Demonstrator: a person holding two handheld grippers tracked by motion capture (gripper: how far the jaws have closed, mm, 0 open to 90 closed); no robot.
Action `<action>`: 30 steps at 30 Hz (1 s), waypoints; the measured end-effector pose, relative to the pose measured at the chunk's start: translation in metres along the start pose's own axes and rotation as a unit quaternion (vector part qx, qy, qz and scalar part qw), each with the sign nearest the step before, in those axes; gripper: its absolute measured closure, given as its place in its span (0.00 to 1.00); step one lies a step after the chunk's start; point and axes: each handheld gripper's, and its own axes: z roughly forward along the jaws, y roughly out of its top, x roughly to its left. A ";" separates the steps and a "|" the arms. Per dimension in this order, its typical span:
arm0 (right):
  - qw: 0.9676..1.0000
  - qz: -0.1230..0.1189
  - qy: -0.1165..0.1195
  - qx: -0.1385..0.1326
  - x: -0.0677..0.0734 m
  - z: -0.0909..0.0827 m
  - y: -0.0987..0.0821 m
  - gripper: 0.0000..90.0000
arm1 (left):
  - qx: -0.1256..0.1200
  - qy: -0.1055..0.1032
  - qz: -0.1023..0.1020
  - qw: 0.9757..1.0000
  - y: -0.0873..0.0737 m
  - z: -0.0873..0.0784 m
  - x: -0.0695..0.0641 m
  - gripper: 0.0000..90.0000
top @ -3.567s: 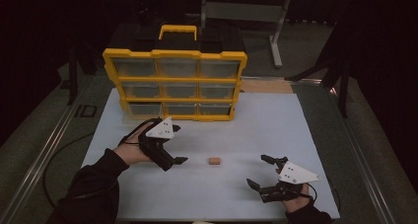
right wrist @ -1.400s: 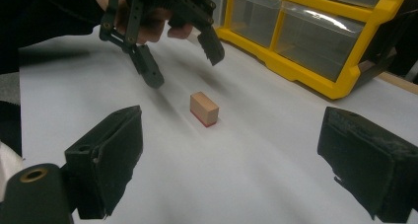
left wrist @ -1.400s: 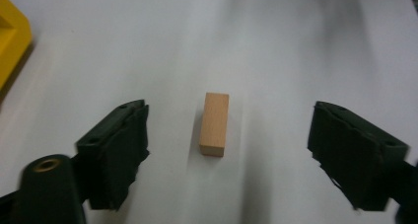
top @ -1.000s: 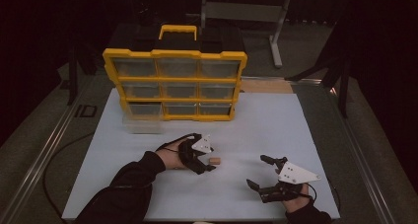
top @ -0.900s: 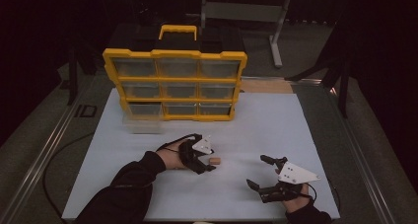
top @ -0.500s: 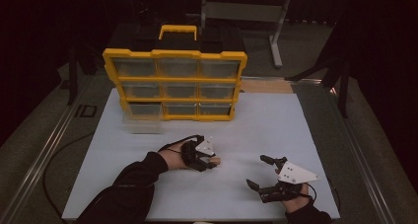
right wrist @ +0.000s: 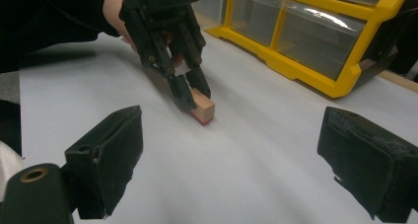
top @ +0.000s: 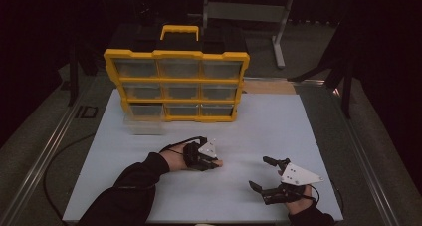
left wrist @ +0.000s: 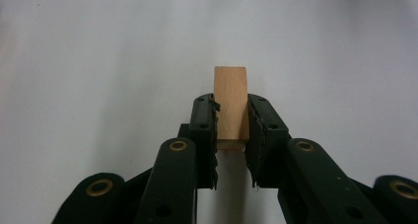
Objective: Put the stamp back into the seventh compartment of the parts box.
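1. The left tongs (left wrist: 231,130) have just been closing and now clench a small wooden block (left wrist: 230,105), which lies flat on the white counter (top: 249,131) in front of the yellow drawer organizer (top: 176,84).
2. From the left gripper view, the pads sit on the block's near half, with the far half sticking out past the tips. I'd judge that a shallow hold; on a quick lift the block could pivot or slide out.
3. The right gripper view shows the left tongs (right wrist: 190,93) coming down at a slant, tips close to the counter. Pressing lower could scrape the surface or tip the block onto its edge.
4. The right tongs (top: 271,178) rest well apart from the block, jaws spread wide and holding nothing, so they offer no backup if the block drops.
5. A clear drawer (top: 143,126) sits pulled out at the organizer's lower left. If the block is bound there, a loose grip on the way over is the main risk.
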 end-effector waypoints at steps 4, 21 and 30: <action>1.000 0.001 0.000 -0.001 0.000 0.000 0.000 0.11 | -0.003 -0.006 0.003 1.000 0.001 -0.006 0.000 0.83; 1.000 0.001 -0.001 -0.002 0.001 0.000 0.001 0.11 | 0.009 -0.020 0.015 1.000 0.004 -0.033 -0.005 0.83; 1.000 0.001 -0.003 -0.005 0.001 -0.001 0.001 0.11 | 0.018 -0.020 0.013 1.000 0.003 -0.048 -0.004 0.83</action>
